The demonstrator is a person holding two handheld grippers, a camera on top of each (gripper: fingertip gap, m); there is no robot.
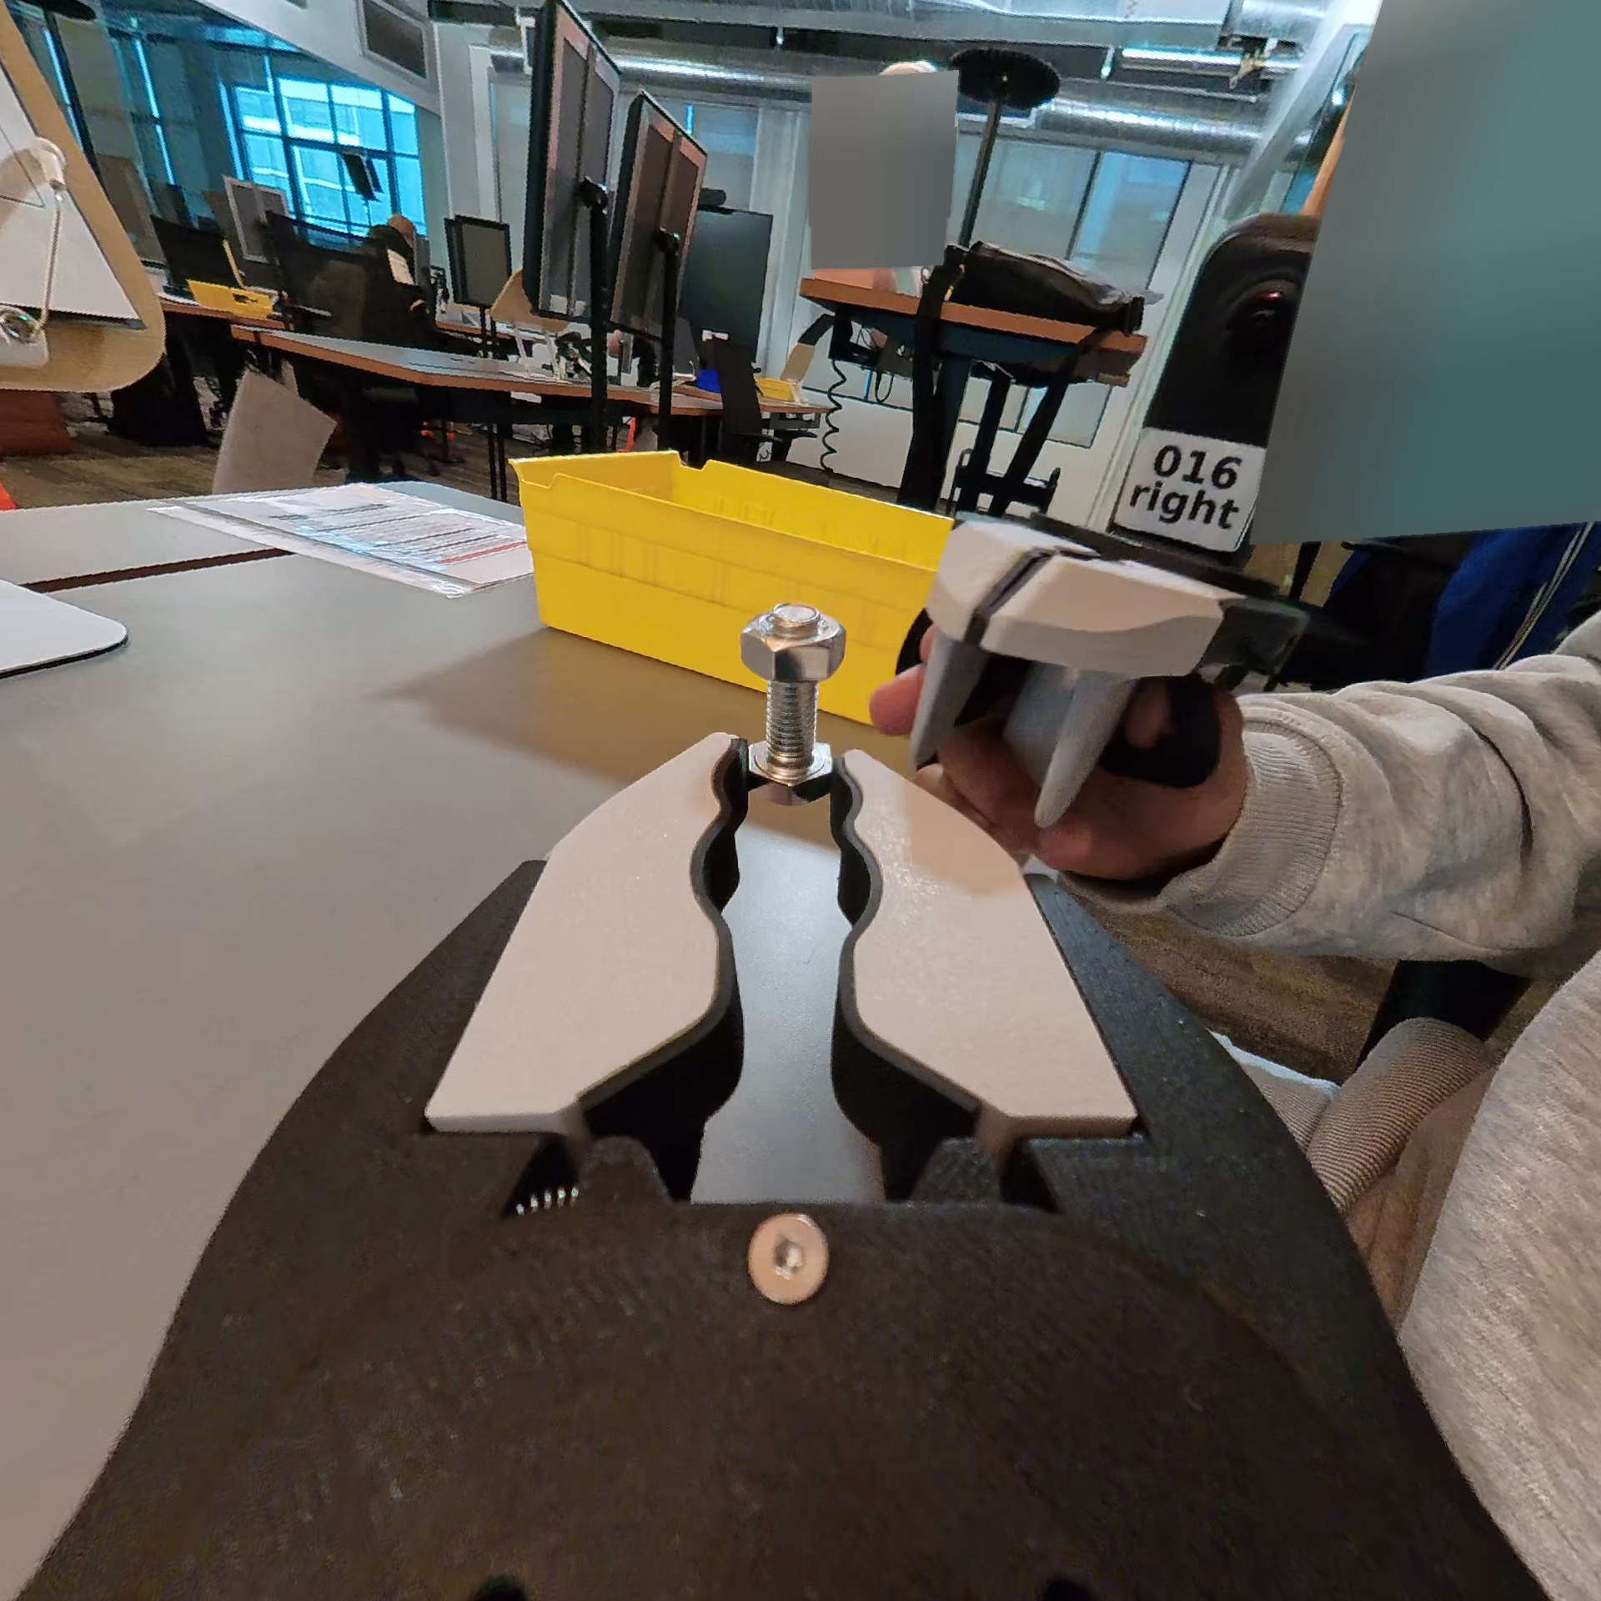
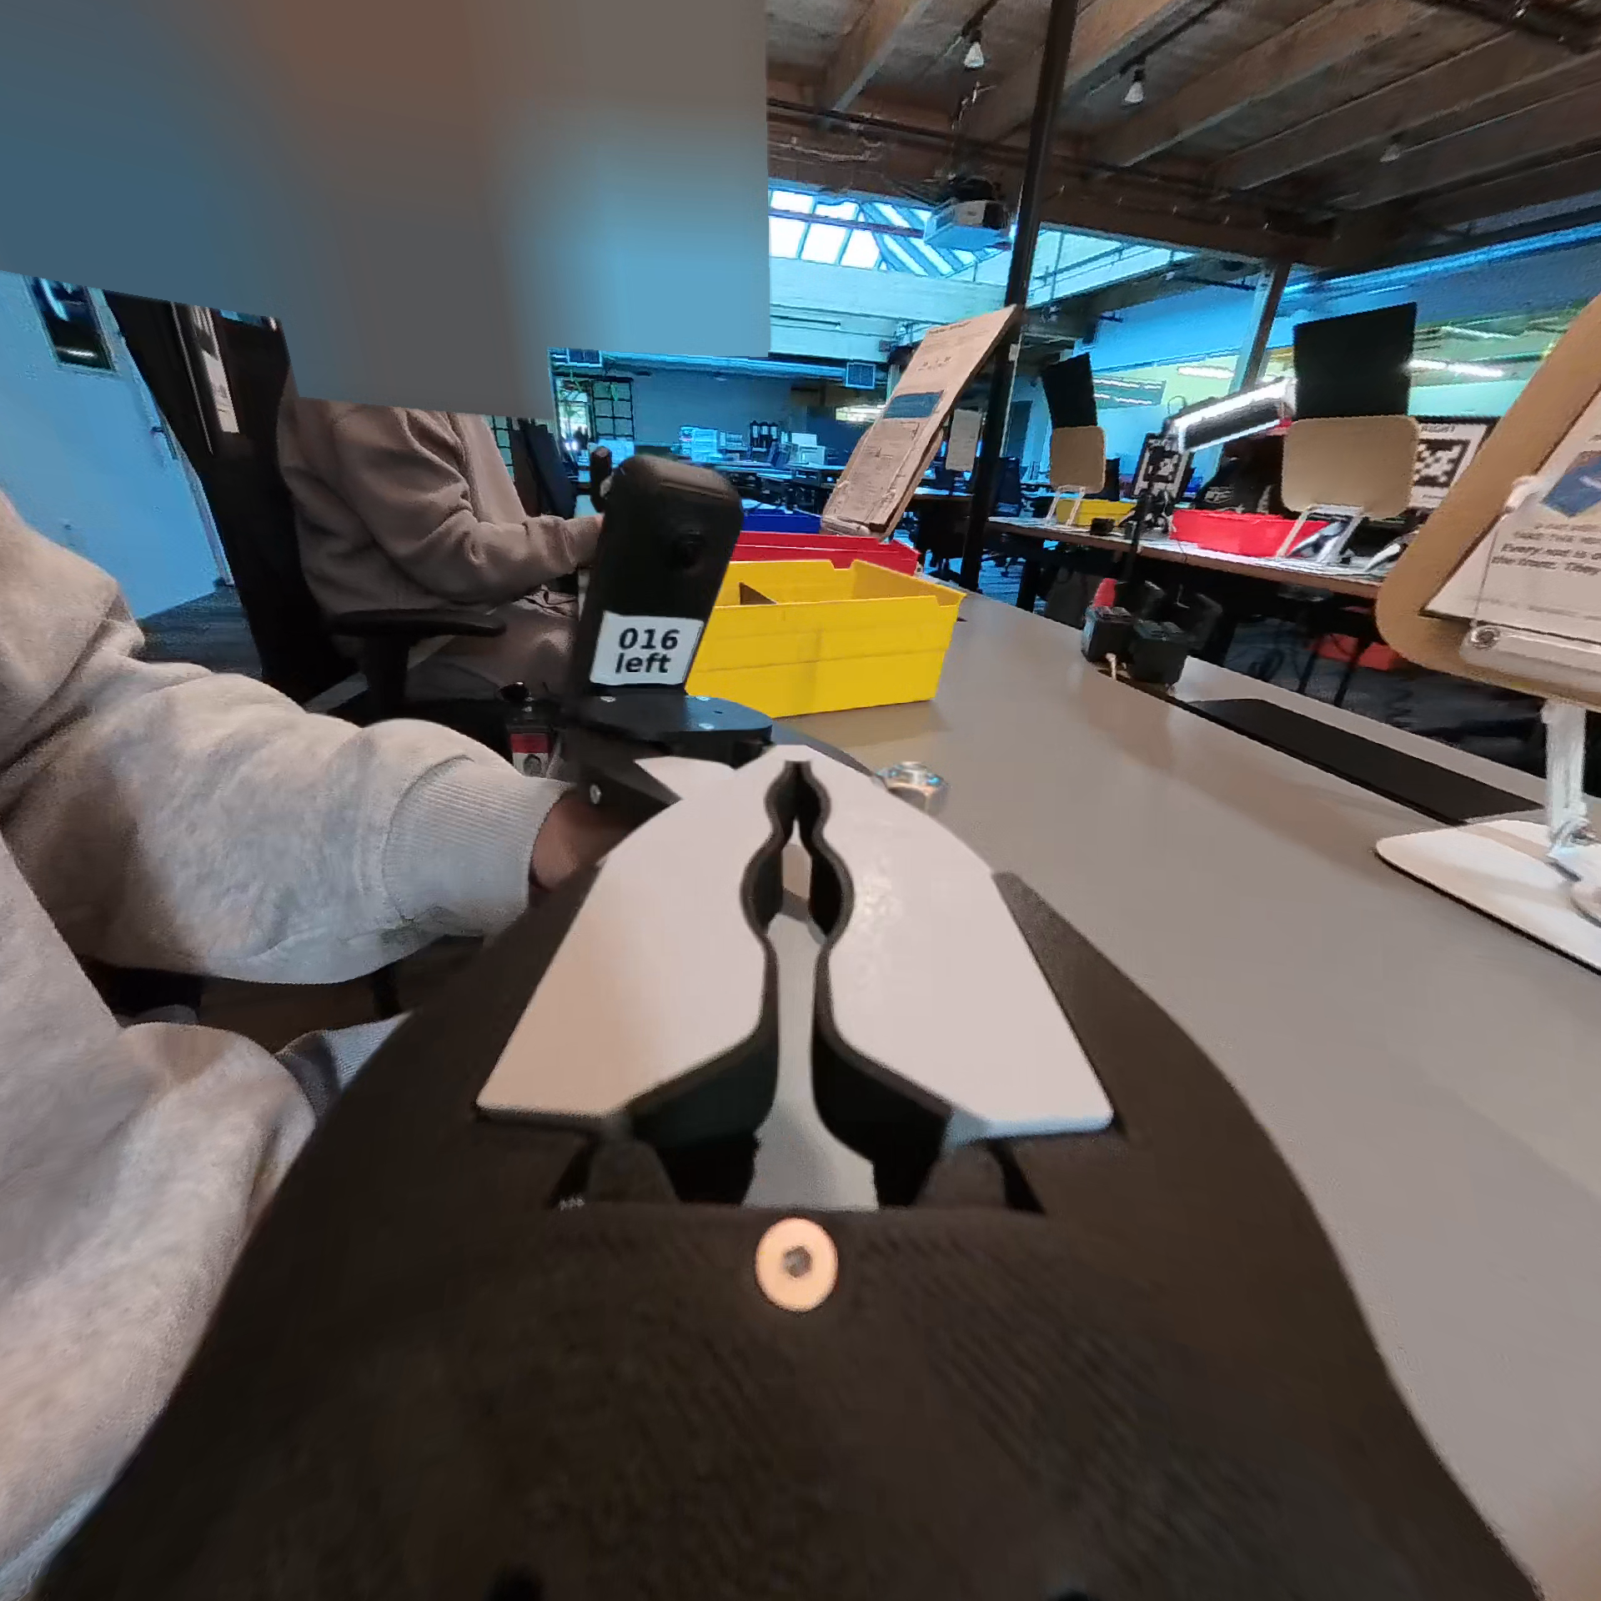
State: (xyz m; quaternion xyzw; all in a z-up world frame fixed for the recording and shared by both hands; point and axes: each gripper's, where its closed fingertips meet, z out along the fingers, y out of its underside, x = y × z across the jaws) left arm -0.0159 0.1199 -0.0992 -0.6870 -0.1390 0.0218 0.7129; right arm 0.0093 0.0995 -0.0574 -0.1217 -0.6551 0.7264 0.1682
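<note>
My left gripper [image 1: 790,771] is shut on the hex head of a silver bolt [image 1: 788,719] and holds it upright over the grey table [image 1: 260,736], thread pointing up. A silver hex nut [image 1: 793,643] sits at the top of the thread. My right gripper [image 1: 988,598] hovers just right of the nut, slightly above it, with its fingers together and nothing between them. In the right wrist view my right gripper [image 2: 795,775] is shut, and the nut [image 2: 911,782] shows just past its right fingertip. The left gripper's body [image 2: 658,563] is behind it; its fingertips are hidden there.
A yellow bin [image 1: 693,554] stands on the table behind the bolt and also shows in the right wrist view [image 2: 823,641]. A laminated sheet [image 1: 372,528] lies at the far left. A white stand base [image 2: 1490,875] and a black strip [image 2: 1351,762] are at the right. About 5 centimetres separates my left fingertips from my right.
</note>
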